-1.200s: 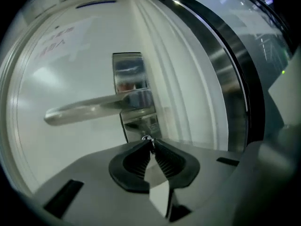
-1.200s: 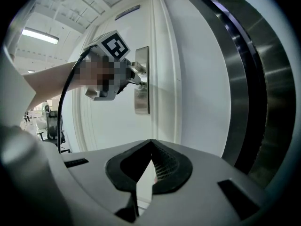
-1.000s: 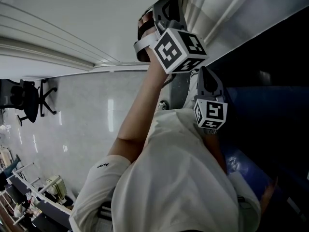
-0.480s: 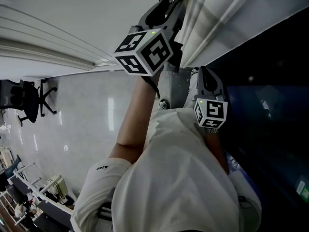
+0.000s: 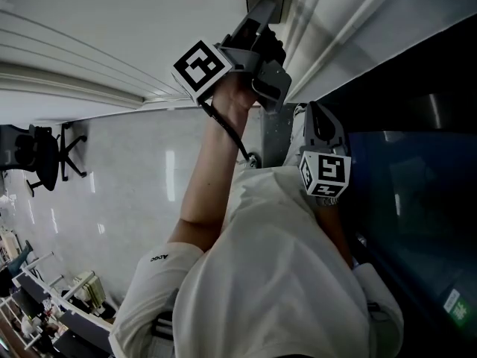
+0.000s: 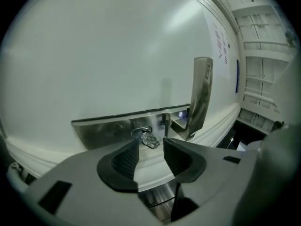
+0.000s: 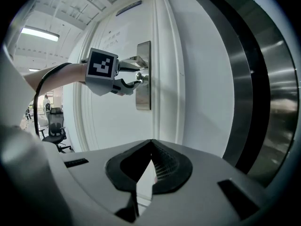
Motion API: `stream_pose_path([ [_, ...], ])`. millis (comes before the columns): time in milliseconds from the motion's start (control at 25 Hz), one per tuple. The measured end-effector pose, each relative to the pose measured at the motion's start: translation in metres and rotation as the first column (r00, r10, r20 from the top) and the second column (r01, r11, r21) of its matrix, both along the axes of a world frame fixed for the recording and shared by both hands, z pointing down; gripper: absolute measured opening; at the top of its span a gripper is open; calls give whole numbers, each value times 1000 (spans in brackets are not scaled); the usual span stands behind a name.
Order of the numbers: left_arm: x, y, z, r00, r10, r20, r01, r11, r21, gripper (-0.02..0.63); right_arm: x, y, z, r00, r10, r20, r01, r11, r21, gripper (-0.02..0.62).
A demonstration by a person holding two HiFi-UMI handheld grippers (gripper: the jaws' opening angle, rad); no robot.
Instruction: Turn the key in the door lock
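- At the lock plate of the white door, my left gripper has just been opening its jaws. They now stand wide.
- The key sits in the lock beside the handle, its ring hanging from it. It lies just ahead of my tips, in line with the gap, and neither pad presses on it.
- In the head view the marker cube shows a different face than a second ago, so my wrist has rolled round by a good part of a turn.
- I take that to mean the turn has been given and the key let go. Whether the bolt has moved, I cannot see.
- My left forearm reaches up to the lock, with the gripper pointed at the plate.
- My right gripper hangs lower, close to my body and well apart from the lock. Its tips are closed together on nothing, and it faces the door.
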State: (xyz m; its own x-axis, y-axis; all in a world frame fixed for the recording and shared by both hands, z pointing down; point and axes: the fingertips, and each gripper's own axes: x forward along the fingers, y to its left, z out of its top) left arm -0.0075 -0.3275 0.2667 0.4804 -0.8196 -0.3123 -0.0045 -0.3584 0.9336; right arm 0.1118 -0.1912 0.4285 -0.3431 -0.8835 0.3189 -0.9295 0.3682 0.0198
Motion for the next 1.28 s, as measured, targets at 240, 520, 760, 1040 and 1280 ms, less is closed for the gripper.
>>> stream_pose_path([
  [240, -6, -9, 7, 998, -61, 29, 61, 998, -29, 147, 1, -1, 1, 1000, 10, -1, -10, 1000, -3, 2],
  [520, -5, -2, -3, 871, -195, 452, 164, 981, 107, 129, -3, 3, -1, 1000, 11, -4, -11, 1000, 3, 2],
  [760, -5, 0, -3, 776, -197, 599, 145, 980, 134, 130, -4, 10, 1, 1000, 12, -7, -12, 1000, -3, 2],
  [1040, -1, -4, 0, 673, -222, 705, 131, 975, 181, 130, -3, 9, 4, 1000, 4, -8, -4, 1000, -3, 2],
  [1280, 0, -3, -3, 529, -227, 818, 83, 973, 216, 130, -4, 13, 3, 1000, 2, -20, -2, 1000, 2, 2],
])
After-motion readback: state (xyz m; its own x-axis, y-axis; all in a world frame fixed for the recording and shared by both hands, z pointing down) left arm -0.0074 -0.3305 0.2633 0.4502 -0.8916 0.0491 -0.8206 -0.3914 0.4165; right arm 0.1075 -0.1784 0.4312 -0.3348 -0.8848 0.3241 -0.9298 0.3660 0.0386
